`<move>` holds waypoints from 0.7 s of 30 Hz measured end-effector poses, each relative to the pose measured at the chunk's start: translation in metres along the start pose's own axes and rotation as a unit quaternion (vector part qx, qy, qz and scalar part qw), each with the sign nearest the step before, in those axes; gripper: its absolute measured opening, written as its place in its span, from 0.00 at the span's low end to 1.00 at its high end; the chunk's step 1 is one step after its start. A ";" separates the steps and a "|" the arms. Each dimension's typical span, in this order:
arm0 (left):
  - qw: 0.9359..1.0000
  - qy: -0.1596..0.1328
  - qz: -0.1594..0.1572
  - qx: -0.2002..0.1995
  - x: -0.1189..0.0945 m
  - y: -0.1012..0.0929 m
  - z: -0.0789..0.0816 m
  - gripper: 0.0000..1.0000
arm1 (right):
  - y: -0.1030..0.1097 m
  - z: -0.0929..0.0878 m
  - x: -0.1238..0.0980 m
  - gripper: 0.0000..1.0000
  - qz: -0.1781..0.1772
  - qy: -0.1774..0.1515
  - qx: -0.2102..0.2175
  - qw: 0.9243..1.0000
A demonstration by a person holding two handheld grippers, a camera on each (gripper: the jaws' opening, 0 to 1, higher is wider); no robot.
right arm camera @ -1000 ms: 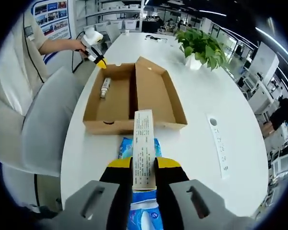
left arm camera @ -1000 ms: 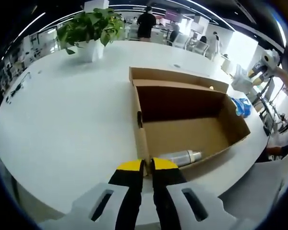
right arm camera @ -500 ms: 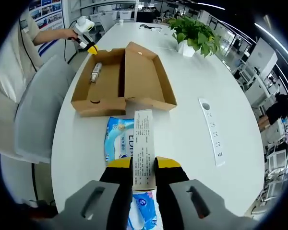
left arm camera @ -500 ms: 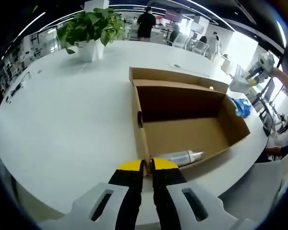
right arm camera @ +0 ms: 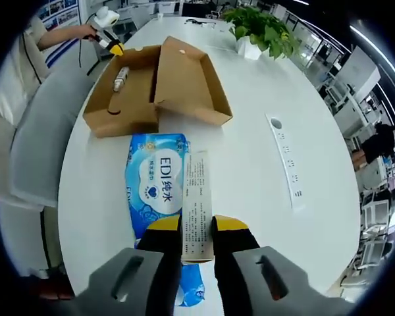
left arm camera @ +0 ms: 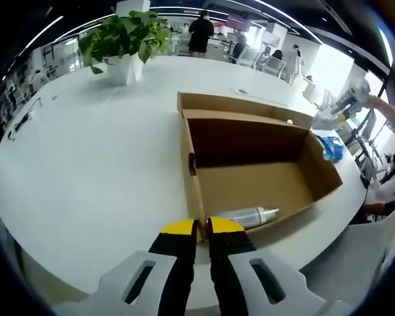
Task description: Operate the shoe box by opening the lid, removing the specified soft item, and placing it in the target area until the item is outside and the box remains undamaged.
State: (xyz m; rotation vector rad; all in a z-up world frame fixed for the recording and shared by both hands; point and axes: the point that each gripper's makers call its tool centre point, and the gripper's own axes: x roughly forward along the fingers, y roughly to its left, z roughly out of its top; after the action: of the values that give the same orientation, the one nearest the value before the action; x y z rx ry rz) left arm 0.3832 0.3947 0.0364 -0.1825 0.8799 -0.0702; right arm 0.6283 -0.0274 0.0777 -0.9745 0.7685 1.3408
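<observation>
Right gripper [right arm camera: 197, 227] clamped on white label strip [right arm camera: 196, 204] of blue wipes pack [right arm camera: 155, 191], pack lying just ahead, outside shoe box [right arm camera: 155, 82]. Left gripper [left arm camera: 202, 229] jaws together on box wall [left arm camera: 195, 197].

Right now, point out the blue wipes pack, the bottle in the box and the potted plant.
blue wipes pack [right arm camera: 155, 181], right gripper view, on its printed top face.
bottle [left arm camera: 245, 215], left gripper view, on its clear body.
potted plant [left arm camera: 123, 37], left gripper view, on its green leaves.
</observation>
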 end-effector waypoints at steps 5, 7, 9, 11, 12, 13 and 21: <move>1.000 0.002 0.000 0.002 0.000 0.000 0.000 0.04 | -0.006 -0.014 0.005 0.15 -0.008 0.012 0.002 1.000; 1.000 0.002 0.000 0.002 0.000 0.000 0.000 0.04 | -0.008 -0.020 0.007 0.15 -0.011 0.018 0.001 1.000; 1.000 0.002 0.000 0.001 0.000 0.000 0.000 0.04 | -0.010 -0.028 0.009 0.15 -0.013 0.027 0.005 1.000; 1.000 0.001 0.000 -0.001 0.000 0.000 0.000 0.04 | -0.010 -0.032 0.011 0.15 -0.013 0.031 0.010 0.999; 1.000 0.000 0.001 -0.001 0.000 0.000 0.000 0.04 | -0.010 -0.035 0.012 0.15 -0.013 0.035 0.012 0.999; 1.000 -0.001 0.001 -0.002 0.000 0.000 0.000 0.04 | -0.009 -0.038 0.014 0.15 -0.012 0.039 0.013 0.999; 1.000 -0.002 0.002 -0.002 0.000 0.000 0.000 0.04 | -0.013 -0.058 0.019 0.15 -0.017 0.063 0.019 0.998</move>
State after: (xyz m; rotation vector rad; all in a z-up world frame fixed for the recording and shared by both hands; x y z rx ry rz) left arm 0.3831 0.3952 0.0364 -0.1838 0.8763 -0.0645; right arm 0.6480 -0.0712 0.0381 -1.0445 0.8660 1.2395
